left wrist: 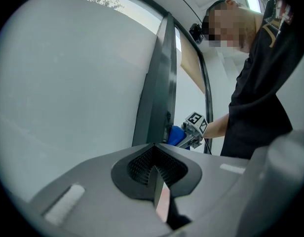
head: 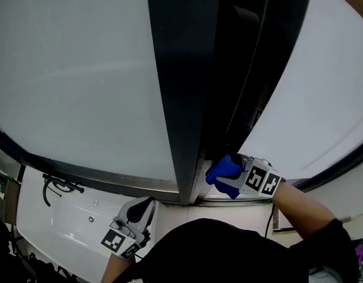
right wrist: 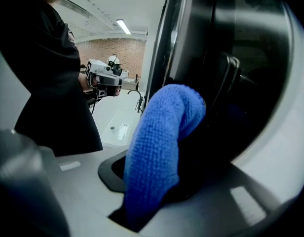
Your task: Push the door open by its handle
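Note:
A dark-framed door (head: 181, 99) with frosted glass stands in front of me, and a black gap (head: 246, 69) runs along its right edge. My right gripper (head: 224, 175) is at that edge, low down, shut on a blue cloth (head: 223, 168). In the right gripper view the blue cloth (right wrist: 162, 132) bulges out of the right gripper (right wrist: 157, 181) and rests against a dark handle (right wrist: 225, 80) on the door. My left gripper (head: 140, 210) hangs lower left, away from the door. In its own view the left gripper (left wrist: 156, 181) has its jaws together with nothing between them.
A white basin counter (head: 75, 223) with a black faucet (head: 58, 186) lies at lower left, below the left glass panel (head: 75, 75). A second pale panel (head: 317, 93) slants away at right. The person's black-clad body (left wrist: 260, 98) is close to the door.

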### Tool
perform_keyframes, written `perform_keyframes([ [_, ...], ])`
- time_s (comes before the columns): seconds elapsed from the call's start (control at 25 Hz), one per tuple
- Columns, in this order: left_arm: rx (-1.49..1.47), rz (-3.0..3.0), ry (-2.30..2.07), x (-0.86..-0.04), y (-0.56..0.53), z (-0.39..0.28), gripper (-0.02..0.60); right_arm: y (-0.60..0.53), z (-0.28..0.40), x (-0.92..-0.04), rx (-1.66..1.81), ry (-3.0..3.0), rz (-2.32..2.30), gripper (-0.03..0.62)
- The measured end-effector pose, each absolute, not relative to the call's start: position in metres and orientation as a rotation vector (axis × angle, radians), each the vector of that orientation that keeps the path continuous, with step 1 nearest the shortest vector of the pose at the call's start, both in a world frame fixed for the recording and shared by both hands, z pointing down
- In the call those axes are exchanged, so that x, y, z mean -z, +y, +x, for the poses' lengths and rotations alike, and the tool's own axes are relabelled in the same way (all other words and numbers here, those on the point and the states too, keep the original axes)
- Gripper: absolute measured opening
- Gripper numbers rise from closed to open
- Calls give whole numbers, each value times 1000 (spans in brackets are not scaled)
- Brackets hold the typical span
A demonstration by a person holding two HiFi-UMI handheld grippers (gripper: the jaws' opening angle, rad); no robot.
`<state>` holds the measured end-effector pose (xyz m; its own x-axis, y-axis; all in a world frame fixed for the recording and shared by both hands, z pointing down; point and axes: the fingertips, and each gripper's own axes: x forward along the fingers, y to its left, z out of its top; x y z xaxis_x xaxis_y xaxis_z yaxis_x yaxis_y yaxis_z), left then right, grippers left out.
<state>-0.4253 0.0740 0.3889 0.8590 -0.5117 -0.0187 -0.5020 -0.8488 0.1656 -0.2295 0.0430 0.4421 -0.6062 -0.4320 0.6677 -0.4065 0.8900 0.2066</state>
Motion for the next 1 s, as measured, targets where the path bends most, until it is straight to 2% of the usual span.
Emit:
perform_keyframes([
  [0.2, 66, 2867, -807, -388, 65, -423, 0, 29, -230, -427, 99, -2549, 653, 106],
  [0.68, 31, 2872, -852, -396, 72, -415, 0, -74, -194, -448, 37, -2500, 711, 124],
  [0.84, 38, 2902, -791, -394, 85, -371, 0, -118, -169, -455, 5, -2482, 757, 127],
  [1.0, -90, 3045, -593, -388, 121, -280, 0, -160, -137, -455, -21, -2461, 796, 135],
])
